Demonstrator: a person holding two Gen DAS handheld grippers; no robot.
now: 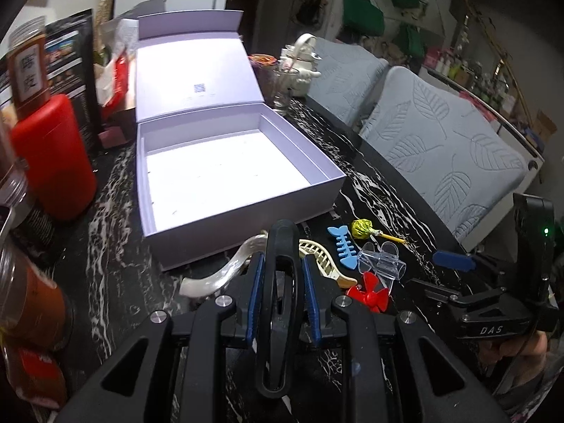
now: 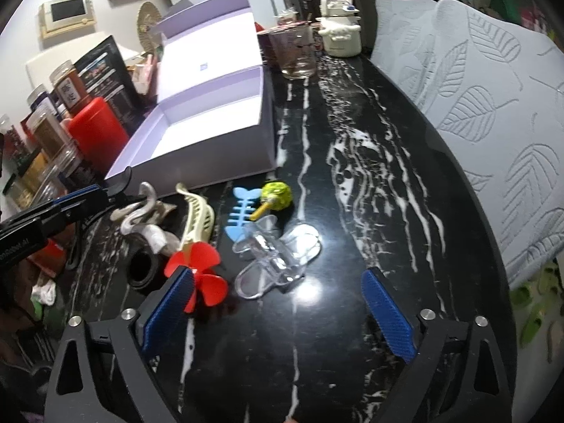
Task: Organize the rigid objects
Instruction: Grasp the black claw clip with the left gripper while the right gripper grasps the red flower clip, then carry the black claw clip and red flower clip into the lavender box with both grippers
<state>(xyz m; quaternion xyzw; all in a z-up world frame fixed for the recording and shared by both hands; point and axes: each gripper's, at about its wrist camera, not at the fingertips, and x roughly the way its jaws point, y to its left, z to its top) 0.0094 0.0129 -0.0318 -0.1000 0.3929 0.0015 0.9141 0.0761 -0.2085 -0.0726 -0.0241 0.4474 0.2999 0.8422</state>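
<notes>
Clearly, in the left wrist view, the left gripper (image 1: 280,282) is clamped on a black hair clip (image 1: 280,303), whose long axis runs straight along the fingers and points toward the far side. The open lavender box (image 1: 225,162) lies directly ahead, its near wall just beyond the clip's tip, so by my reading the coming move is a short carry forward and over that wall. Just right of the gripper on the black marble table (image 1: 370,176) lie a cream hair clip (image 1: 324,261), a blue fishbone clip (image 1: 343,248), a clear clip (image 1: 379,261) and a red propeller piece (image 1: 368,294). In the right wrist view, the right gripper (image 2: 278,313) stands wide apart with nothing between its pads, hovering above the near table. The clear clip (image 2: 278,257) lies just ahead of it, slightly left, its long axis slanting from near left to far right; the red propeller piece (image 2: 197,271) sits beside the left finger. The box (image 2: 211,130) lies far and left, so the left hand is much nearer it.
</notes>
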